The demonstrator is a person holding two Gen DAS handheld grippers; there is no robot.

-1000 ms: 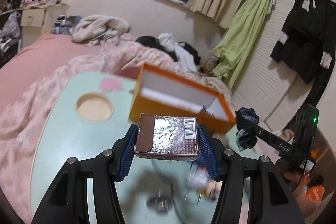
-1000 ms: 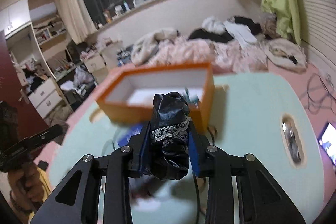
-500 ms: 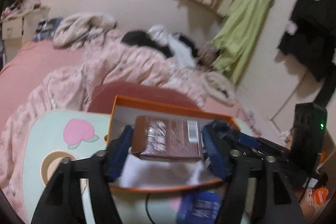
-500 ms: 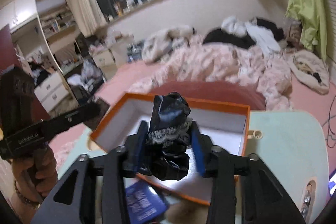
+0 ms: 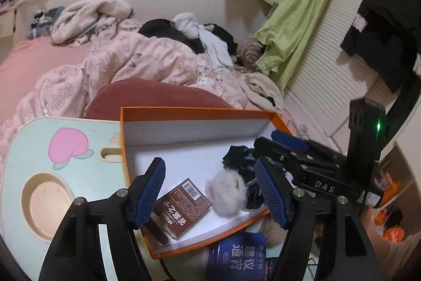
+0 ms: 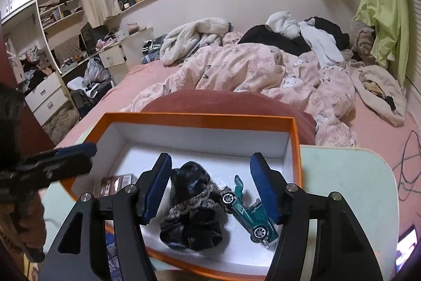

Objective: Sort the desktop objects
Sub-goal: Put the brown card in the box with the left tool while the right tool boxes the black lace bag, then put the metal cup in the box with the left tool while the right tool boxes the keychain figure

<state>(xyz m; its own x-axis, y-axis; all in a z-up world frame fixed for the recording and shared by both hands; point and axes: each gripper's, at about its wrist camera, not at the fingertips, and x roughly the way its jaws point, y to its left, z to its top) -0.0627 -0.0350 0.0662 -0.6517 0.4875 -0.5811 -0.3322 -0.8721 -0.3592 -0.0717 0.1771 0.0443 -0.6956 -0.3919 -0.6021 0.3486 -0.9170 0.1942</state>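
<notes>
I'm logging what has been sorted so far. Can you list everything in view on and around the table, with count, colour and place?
box: 1, orange outside and white inside, open, on the table's far edge
brown packet: 1, brown, inside the box, left part
black scrunchie: 1, black with pale lace, inside the box
fluffy ball: 1, grey-white, inside the box beside the scrunchie
toy car: 1, teal, inside the box, right part
blue packet: 1, dark blue, on the table in front of the box
table: 1, pale green with a pink peach print
bed: 1, pink, behind the table
left hand-held gripper: 1, black with blue pads, open over the box
right hand-held gripper: 1, same colours, open over the box
</notes>
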